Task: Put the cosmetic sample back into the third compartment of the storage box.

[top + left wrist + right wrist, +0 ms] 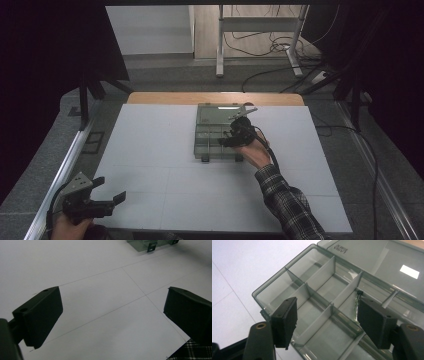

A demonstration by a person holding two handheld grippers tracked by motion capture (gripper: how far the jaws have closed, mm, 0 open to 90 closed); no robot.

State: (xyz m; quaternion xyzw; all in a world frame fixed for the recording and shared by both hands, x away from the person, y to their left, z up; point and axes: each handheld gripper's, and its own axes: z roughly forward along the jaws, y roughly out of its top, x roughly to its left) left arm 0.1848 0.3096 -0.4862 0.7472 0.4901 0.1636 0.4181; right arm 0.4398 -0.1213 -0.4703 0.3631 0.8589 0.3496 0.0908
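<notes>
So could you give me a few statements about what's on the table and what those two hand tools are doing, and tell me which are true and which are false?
1. The compartment box has its lid open. True.
2. The right gripper is clamped on a divider. False: its jaws stand apart above the box, holding nothing.
3. The left gripper is over the box. False: it hovers over the bare white board near the person's edge, away from the box.
4. A small screw lies in one compartment. True, beside the right gripper's jaw in the right gripper view.
5. The left gripper's jaws are open. True.
</notes>
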